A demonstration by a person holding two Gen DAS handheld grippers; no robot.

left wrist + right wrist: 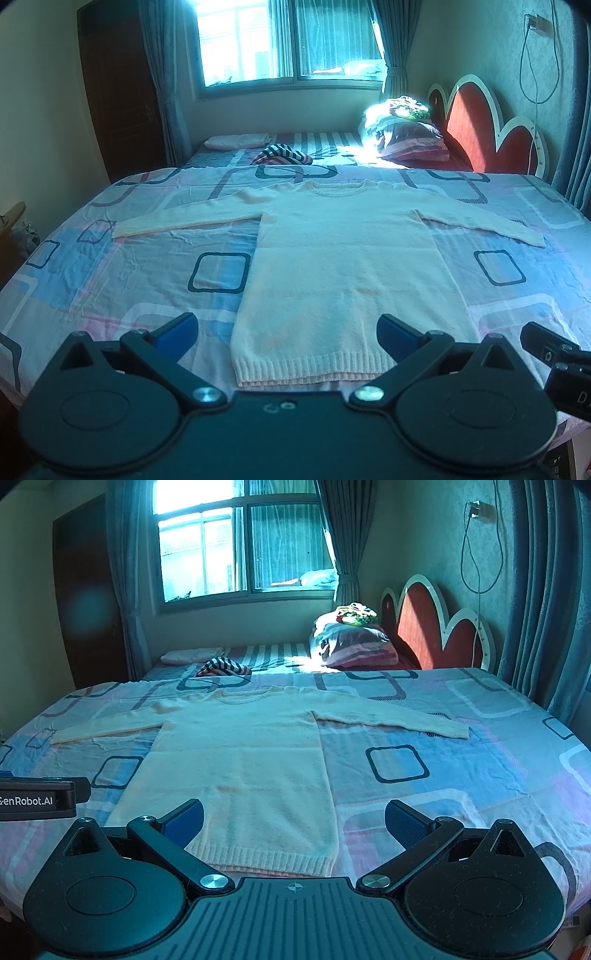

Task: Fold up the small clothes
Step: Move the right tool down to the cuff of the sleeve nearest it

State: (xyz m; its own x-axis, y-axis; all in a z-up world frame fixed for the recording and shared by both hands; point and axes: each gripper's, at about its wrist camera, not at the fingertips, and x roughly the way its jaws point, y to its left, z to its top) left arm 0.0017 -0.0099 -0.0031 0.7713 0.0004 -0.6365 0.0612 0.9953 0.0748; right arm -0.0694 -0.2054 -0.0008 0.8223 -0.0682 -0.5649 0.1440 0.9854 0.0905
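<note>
Left gripper (288, 334) level, jaws spread wide, blue pads (181, 328) at 9 and 3 o'clock, holding nothing, right gripper (294, 821) just beside it at 3 o'clock, likewise wide apart, empty

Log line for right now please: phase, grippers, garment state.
phase: pre-fold | left gripper: open, empty | right gripper: open, empty | sweater: flat on bed, sleeves spread, hem nearest

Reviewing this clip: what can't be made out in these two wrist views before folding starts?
- Sweater hem: in the left wrist view its middle is cut off by the left gripper body.
- Pile on the pillow: washed out by sunlight in the left wrist view, contents unclear.
- Striped item: too small and far to identify.
- Right gripper: holds nothing; the hands are out of frame.
</note>
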